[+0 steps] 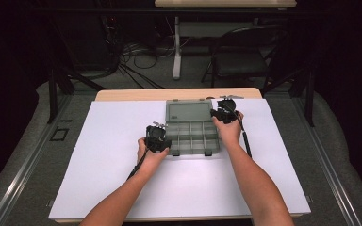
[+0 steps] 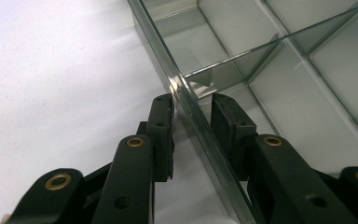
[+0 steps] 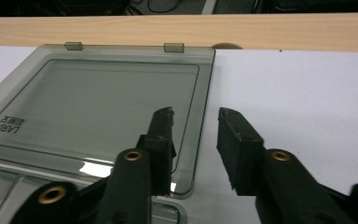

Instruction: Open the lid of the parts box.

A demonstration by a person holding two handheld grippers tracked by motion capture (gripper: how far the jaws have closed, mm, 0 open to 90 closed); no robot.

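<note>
Grey-green organizer box lies open mid-table; our left gripper straddles its left wall, jaws apart. Our right gripper, forearm outstretched, straddles the flat lid's right edge, jaws apart.

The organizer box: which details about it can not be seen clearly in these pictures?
- Box contents: too small in the high view; near compartments are cut off in the left gripper view.
- Left gripper grip: jaws straddle the wall; contact unclear.
- Lid label: partly cut off by the edge.
</note>
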